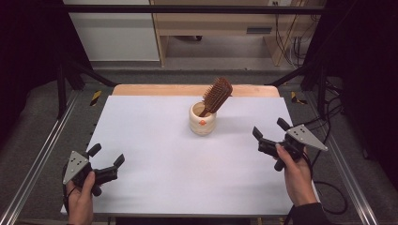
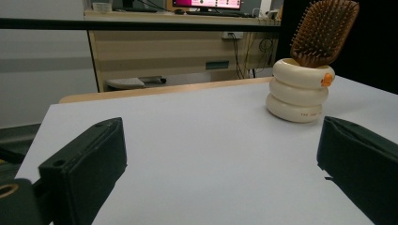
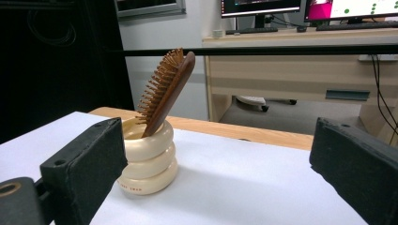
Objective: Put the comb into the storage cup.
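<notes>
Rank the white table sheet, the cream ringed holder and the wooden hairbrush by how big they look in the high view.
1. White table sheet, largest by far.
2 and 3. Cream ringed holder and wooden hairbrush: they look much alike in size, and the brush handle is hidden inside the holder, so I won't rank them.

Left gripper: black body, two blocky black jaws with matte pads, grey three-cornered plate on top dotted with small holes, black cable trailing behind. Right gripper: same black build, same grey plate, black cable looping behind it. Dark sleeve behind the right gripper's hand.
</notes>
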The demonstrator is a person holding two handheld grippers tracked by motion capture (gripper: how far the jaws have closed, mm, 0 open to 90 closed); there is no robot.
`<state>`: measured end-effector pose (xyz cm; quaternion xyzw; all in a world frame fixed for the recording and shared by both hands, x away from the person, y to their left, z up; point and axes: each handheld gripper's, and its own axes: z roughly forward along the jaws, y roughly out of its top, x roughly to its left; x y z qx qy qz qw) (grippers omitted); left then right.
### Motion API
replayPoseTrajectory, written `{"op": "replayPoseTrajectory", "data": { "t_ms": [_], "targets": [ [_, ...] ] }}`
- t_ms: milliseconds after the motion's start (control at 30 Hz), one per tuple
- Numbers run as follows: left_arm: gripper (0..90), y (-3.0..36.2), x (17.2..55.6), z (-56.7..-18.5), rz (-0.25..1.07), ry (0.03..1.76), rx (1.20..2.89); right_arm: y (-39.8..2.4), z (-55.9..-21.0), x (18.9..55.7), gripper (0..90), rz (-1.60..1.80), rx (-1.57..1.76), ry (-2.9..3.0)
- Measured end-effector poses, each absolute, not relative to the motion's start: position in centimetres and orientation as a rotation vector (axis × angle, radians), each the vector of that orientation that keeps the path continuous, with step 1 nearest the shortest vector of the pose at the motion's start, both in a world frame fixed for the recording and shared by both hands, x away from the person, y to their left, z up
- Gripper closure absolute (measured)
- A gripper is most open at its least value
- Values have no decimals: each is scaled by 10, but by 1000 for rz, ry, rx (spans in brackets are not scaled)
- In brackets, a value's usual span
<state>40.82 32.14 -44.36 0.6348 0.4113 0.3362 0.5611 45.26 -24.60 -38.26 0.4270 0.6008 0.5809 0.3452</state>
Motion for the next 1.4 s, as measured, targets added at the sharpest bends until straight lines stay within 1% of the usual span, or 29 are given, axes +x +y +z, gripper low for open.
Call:
{"op": "replayPoseTrajectory", "data": {
  "t_ms": [200, 333, 467, 833, 1233, 1400],
  "targets": [
    [16, 324, 401, -449, 796, 974, 1514, -255, -391, 443, 40, 1492, 1106, 1560],
    [18, 325, 397, -447, 799, 972, 1496, -260, -397, 437, 40, 1474, 1115, 1561],
    [19, 326, 397, -443, 810, 961, 1483, -261, -403, 428, 38, 1471, 1106, 1581],
    [18, 330, 397, -440, 782, 941, 1458, -258, -425, 414, 37, 1472, 1133, 1606],
    [16, 330, 399, -440, 759, 916, 1432, -252, -441, 411, 37, 1493, 1115, 1646],
    [16, 328, 401, -442, 745, 899, 1454, -248, -446, 410, 37, 1507, 1114, 1655]
  ]
}}
